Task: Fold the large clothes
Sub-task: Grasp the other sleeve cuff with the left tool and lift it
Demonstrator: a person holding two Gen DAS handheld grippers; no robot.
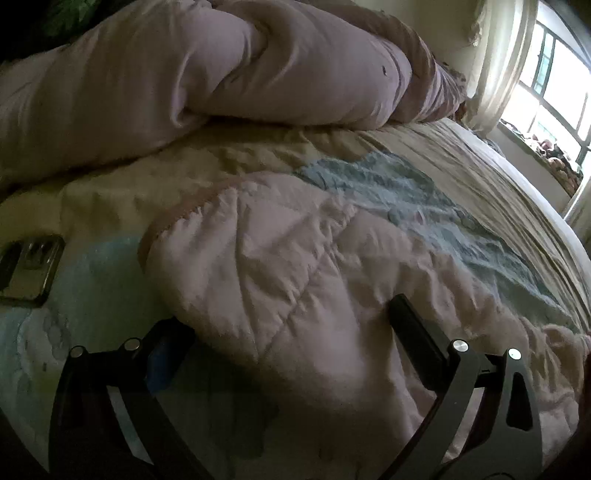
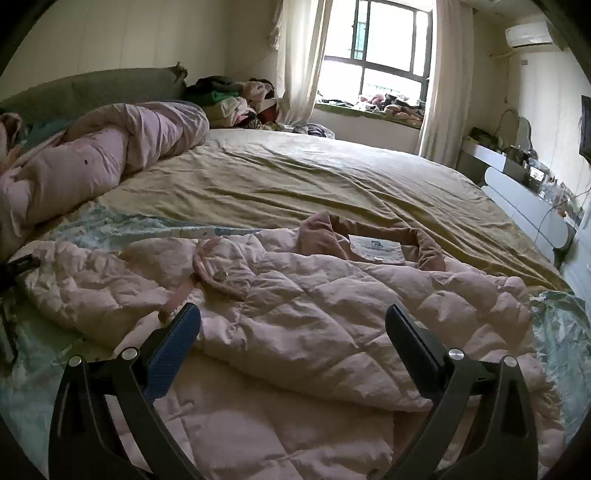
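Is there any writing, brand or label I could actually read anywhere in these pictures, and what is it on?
Nothing can be read.
White neck label inside the pink padded jacket: printed, but too small and blurred.
Air conditioner on the wall: no marking legible.

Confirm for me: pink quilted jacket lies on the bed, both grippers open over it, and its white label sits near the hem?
Not the hem. In the right wrist view the white label sits inside the collar of the pink quilted jacket. The rest holds: left gripper and right gripper are open over it.
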